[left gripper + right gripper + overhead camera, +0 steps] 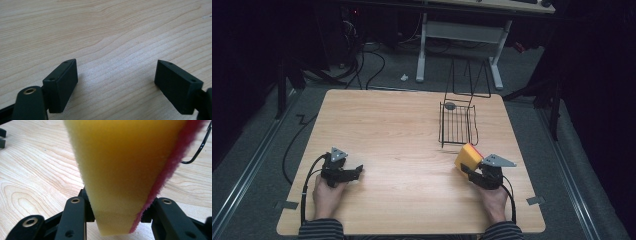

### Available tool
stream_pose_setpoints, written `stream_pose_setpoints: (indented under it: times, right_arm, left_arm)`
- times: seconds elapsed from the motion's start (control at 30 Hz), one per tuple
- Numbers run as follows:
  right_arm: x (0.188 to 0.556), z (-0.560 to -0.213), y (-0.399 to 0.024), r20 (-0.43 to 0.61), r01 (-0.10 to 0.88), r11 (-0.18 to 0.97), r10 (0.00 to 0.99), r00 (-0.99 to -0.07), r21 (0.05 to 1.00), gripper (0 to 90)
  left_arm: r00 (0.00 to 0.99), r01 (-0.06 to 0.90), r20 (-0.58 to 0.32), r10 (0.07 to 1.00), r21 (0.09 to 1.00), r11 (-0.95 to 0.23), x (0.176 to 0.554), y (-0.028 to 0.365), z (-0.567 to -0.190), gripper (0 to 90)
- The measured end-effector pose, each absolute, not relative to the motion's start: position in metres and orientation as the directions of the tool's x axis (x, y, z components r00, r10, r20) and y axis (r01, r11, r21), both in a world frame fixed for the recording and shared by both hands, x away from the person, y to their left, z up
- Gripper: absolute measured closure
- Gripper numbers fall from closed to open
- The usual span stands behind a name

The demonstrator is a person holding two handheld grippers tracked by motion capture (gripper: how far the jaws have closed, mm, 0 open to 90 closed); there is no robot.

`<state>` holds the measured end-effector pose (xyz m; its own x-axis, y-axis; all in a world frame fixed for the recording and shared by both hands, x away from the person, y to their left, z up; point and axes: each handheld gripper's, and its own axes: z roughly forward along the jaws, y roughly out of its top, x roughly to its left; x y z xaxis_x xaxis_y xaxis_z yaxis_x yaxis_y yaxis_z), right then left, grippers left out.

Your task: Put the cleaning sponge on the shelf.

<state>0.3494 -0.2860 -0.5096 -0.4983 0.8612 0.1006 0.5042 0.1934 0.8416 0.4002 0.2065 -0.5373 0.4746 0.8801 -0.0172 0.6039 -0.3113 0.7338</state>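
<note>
A yellow sponge (pixel 468 155) with a red scouring side is pinched in my right gripper (pixel 472 171) near the table's front right. In the right gripper view the sponge (pixel 120 170) stands between the two jaws, squeezed at its lower end. My left gripper (pixel 357 171) rests low over the table's front left, held by a hand. Its jaws stand wide apart with bare wood between the fingers (pixel 61 82). A black wire basket (pixel 458 124) sits on the table just beyond the sponge, with a small grey round object (pixel 450 105) at its far corner.
The wooden table (pixel 397 140) has open surface across its middle and left. The basket's wire handle (pixel 469 80) rises at the far edge. A white-legged desk (pixel 462 30) and cables lie on the floor behind.
</note>
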Motion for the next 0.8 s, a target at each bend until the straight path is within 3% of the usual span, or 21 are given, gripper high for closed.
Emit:
stream_pose_setpoints:
  times: [0.8]
  right_arm:
    - [0.345, -0.498, -0.290, 0.102, 0.493, 0.186, 0.860, -0.500, 0.850, 60.9]
  left_arm:
    - [0.474, 0.604, -0.017, 0.880, 0.734, -0.311, 0.400, 0.206, -0.537, 19.3]
